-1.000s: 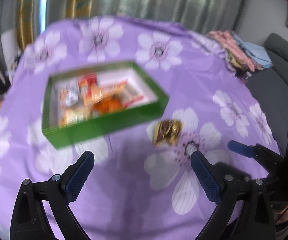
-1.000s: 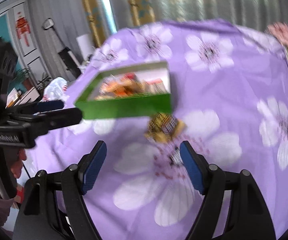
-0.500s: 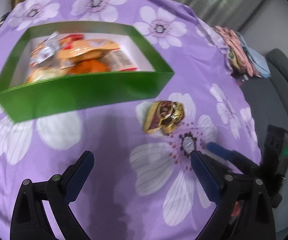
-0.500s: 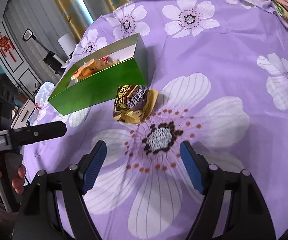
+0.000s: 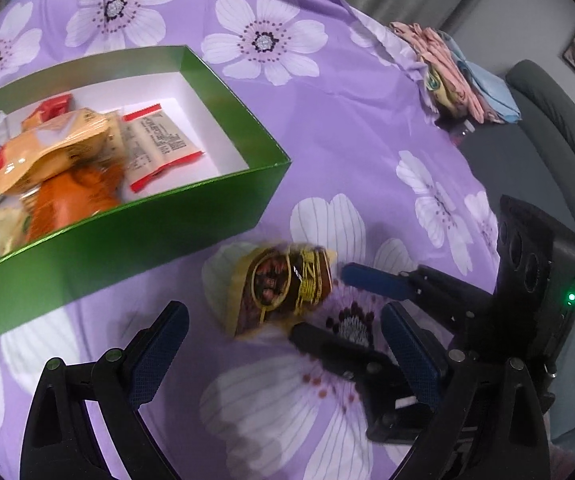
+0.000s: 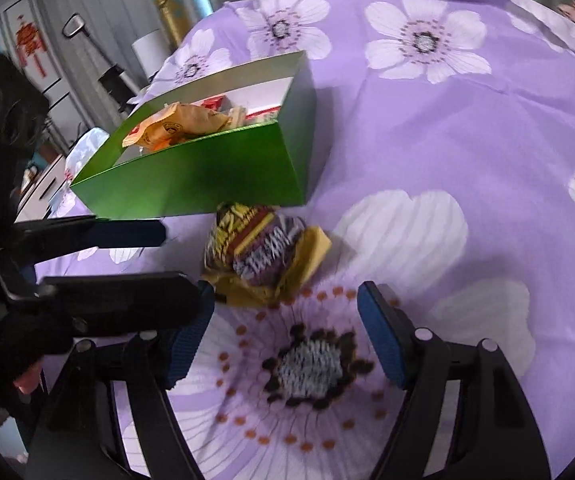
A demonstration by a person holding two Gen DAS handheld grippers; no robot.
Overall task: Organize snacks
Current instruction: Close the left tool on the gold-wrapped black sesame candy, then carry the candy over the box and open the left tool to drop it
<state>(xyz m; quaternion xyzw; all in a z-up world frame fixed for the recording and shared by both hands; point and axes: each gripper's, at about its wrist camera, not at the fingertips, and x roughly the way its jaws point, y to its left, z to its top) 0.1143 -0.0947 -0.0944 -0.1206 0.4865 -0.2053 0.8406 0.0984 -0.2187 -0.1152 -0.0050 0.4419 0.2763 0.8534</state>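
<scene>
Both tongs have come down close to the loose brown-and-yellow snack packet (image 6: 261,254) beside the green box (image 5: 135,224): the left tongs (image 5: 283,354) stay spread, the right tongs (image 6: 285,334) are closing, nothing pinched yet, so the pickup seems near.

Left gripper (image 5: 283,340): lower frame of its own view, fingers spread wide, nothing between pads. Right gripper (image 6: 285,320): lower centre of its view, jaws closing, gap empty. A hand (image 6: 23,376) at lower left grips the left gripper's handle.

Green box (image 5: 191,216), purple white-flowered cloth (image 5: 327,128), yellow-brown snack packet (image 5: 275,292).
</scene>
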